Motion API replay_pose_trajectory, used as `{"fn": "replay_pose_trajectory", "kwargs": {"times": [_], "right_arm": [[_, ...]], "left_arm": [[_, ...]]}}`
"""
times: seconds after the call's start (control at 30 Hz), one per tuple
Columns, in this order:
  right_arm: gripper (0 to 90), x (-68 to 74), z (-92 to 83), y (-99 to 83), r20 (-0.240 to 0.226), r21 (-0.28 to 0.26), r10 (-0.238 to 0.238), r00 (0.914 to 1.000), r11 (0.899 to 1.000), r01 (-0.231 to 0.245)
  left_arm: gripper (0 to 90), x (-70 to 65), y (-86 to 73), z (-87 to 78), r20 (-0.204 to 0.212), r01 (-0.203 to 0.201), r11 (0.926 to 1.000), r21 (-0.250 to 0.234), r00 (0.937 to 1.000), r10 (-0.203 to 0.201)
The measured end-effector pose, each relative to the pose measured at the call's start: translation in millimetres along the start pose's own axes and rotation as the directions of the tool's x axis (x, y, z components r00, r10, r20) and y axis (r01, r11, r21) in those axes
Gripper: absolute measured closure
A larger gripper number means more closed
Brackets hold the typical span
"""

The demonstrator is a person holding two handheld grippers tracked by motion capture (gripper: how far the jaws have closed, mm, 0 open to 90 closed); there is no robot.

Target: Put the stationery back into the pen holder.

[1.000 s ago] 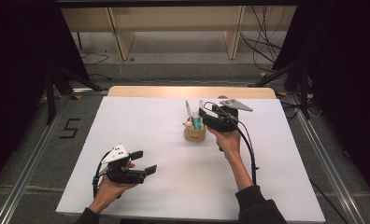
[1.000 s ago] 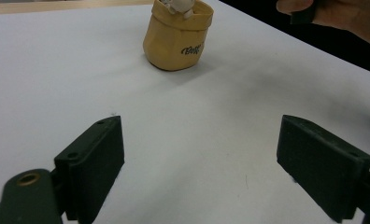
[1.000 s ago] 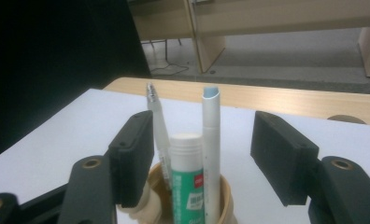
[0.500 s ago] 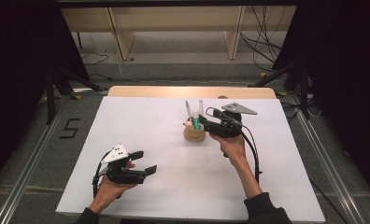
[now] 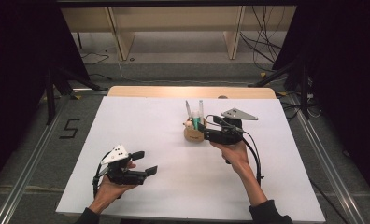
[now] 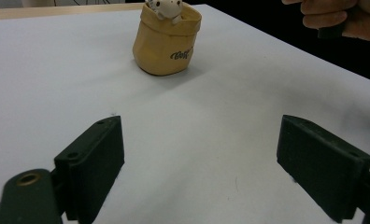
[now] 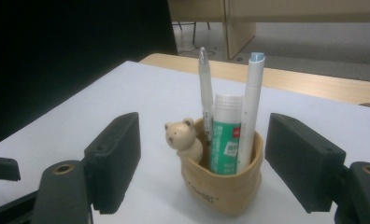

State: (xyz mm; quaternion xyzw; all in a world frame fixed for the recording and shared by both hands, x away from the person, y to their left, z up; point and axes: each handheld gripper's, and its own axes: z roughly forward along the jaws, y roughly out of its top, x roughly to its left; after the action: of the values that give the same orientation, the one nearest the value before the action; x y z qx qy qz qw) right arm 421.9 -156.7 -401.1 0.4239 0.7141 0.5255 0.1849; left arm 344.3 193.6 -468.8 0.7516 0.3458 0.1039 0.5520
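Note:
A tan fabric pen holder [image 5: 194, 135] stands on the white table [image 5: 127, 121], right of centre. In the right gripper view the holder [image 7: 220, 191] carries a small bear figure [image 7: 183, 138], a green glue stick [image 7: 226, 144], a clear pen [image 7: 205, 93] and a white pen [image 7: 251, 107]. My right gripper [image 5: 208, 130] sits just right of the holder and points at it. Its jaws have just been opening and stand wide, with nothing pressed between its pads [image 7: 304, 163]. My left gripper [image 5: 145, 162] rests open near the front left, and the holder [image 6: 167, 44] stands well ahead of it.
A wooden strip [image 5: 192, 92] runs along the table's far edge. Beyond it are shelf legs [image 5: 234, 32] and cables on the floor. A "5" mark [image 5: 71, 128] lies on the floor at the left. The person's right hand [image 6: 337, 18] appears in the left gripper view.
The right gripper has drawn back to the right, off the pen holder, and its jaws have spread wider. The left gripper has stayed put.

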Motion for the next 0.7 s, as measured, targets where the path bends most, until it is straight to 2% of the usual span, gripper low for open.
{"fn": "replay_pose_trajectory", "kwargs": {"times": [0.7], "right_arm": [[22.6,3.5,-29.4,-25.0,-0.043,0.016,-0.030,0.9986,0.999,0.031]], "left_arm": [[14.6,-1.6,0.9,-1.5,-0.005,-0.003,1.0000,0.000,1.0000,0.003]]}}
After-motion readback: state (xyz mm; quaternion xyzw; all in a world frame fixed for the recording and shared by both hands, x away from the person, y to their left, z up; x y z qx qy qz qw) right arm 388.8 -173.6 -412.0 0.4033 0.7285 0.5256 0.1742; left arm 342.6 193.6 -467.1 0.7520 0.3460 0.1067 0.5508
